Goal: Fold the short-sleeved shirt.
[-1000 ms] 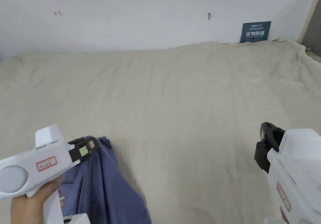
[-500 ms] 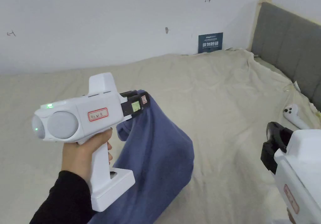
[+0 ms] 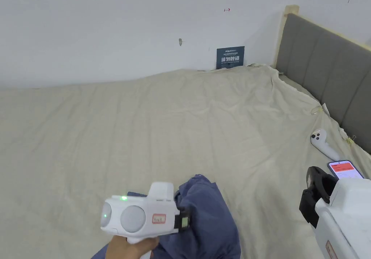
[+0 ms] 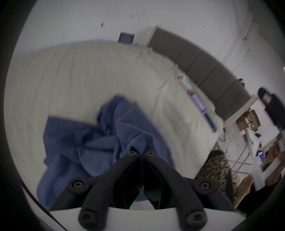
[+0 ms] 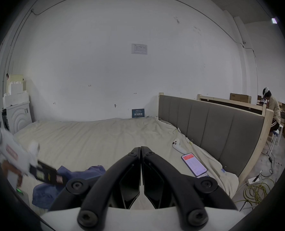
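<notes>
Step in hand — laying out shirt [image 3: 206, 216], bunched on near bed [image 3: 181, 118]. Left gripper [image 4: 141, 153] clenched on fold; right gripper [image 5: 141, 148] closed, empty. Next — spread flat.

Left tool [image 3: 186, 222] dropped low; shirt [image 3: 208, 216] now bunched on bed [image 3: 145, 125]

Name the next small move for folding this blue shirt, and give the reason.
Probably bring the right tongs, shut and empty, over to grip the shirt elsewhere: it lies bunched on the bed, pinched only by the left tongs, so it can't be spread.
</notes>
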`<state>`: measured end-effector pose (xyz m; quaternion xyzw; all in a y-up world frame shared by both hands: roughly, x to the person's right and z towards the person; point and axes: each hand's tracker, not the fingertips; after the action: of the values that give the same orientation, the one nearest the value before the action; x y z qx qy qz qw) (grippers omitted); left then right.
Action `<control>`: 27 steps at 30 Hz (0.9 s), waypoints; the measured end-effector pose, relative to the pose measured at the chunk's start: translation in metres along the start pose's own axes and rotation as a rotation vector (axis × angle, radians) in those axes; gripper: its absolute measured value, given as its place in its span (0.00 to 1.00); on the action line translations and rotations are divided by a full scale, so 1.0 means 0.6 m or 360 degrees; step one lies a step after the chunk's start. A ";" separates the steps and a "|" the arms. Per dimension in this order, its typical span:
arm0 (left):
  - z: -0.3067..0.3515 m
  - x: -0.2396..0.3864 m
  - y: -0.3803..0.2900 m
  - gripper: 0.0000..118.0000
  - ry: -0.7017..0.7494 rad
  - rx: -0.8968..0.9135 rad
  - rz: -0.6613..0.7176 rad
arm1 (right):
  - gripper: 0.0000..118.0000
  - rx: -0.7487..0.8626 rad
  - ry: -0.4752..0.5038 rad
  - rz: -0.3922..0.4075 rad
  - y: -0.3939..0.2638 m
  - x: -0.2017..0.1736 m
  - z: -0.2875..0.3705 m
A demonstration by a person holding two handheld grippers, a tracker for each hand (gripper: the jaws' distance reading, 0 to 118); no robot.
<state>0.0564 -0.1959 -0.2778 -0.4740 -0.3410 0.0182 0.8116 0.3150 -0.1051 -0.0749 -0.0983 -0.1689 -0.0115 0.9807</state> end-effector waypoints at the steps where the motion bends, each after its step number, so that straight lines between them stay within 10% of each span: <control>1: -0.021 -0.009 -0.012 0.00 0.0063 -0.0062 0.0011 | 0.00 -0.0009 0.0006 -0.0006 -0.001 -0.001 0.000; 5: -0.081 -0.033 -0.057 0.02 0.0245 -0.0247 -0.0006 | 0.00 -0.0022 0.0020 0.0005 -0.006 -0.006 0.000; 8: -0.076 -0.029 -0.079 0.21 0.0281 -0.0105 -0.0008 | 0.00 -0.0031 0.0028 -0.0003 -0.009 -0.008 0.001; 12: -0.051 -0.014 -0.080 0.84 0.0485 -0.0012 -0.0054 | 0.00 -0.0038 0.0037 0.0003 -0.010 -0.010 0.003; 14: -0.030 -0.008 -0.077 0.97 0.0586 0.0053 -0.0020 | 0.00 -0.0033 0.0037 0.0003 -0.010 -0.010 0.006; 27: 0.228 -0.007 -0.034 0.97 0.0629 0.0899 0.0024 | 0.00 0.0034 0.0080 0.0035 0.017 -0.028 0.013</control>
<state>-0.0310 -0.1049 -0.2202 -0.2275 -0.1550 0.0257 0.9610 0.2971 -0.0939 -0.0749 -0.0893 -0.1433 -0.0014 0.9856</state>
